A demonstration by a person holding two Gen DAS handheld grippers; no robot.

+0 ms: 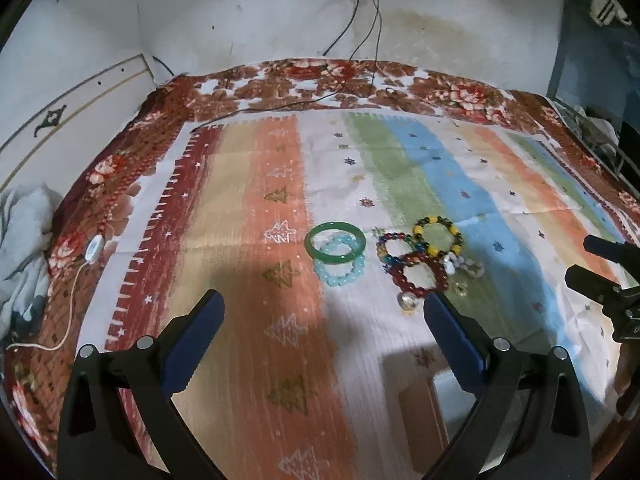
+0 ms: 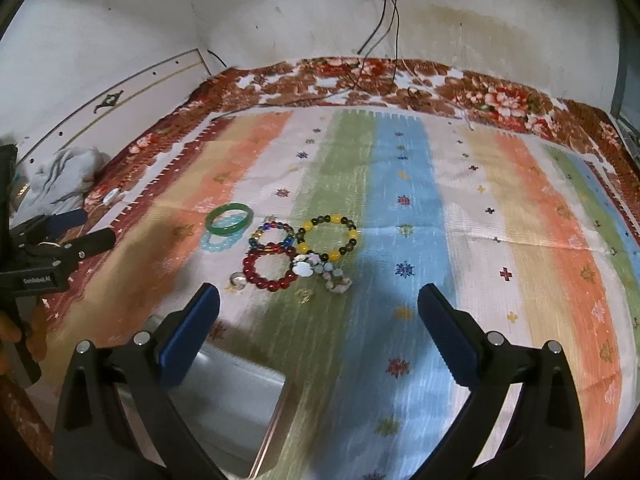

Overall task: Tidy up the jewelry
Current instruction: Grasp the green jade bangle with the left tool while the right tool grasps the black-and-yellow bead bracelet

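Observation:
Several bracelets lie together on a striped cloth point(image 1: 248, 200) point(image 2: 404, 168). A green bangle point(image 1: 335, 241) point(image 2: 229, 219) rests over a pale blue bead bracelet point(image 1: 340, 270) point(image 2: 218, 242). Beside them lie a multicoloured bead bracelet point(image 1: 390, 242) point(image 2: 270, 234), a yellow-and-dark bead bracelet point(image 1: 438, 236) point(image 2: 326, 238), a red bead bracelet point(image 1: 422, 276) point(image 2: 272, 270), a white shell bracelet point(image 1: 460, 266) point(image 2: 324, 274) and a small ring point(image 1: 408, 302) point(image 2: 238, 280). My left gripper point(image 1: 324, 308) point(image 2: 80, 226) is open, just short of the bracelets. My right gripper point(image 2: 318, 300) point(image 1: 586, 256) is open, nearer than them.
A pale open box point(image 2: 240, 392) point(image 1: 424, 396) sits on the cloth close below the grippers. Cables point(image 1: 360, 60) run from a wall socket onto the floral blanket point(image 1: 320, 80). A grey bundle of cloth point(image 1: 24, 236) and a white corded switch point(image 1: 94, 248) lie at the left.

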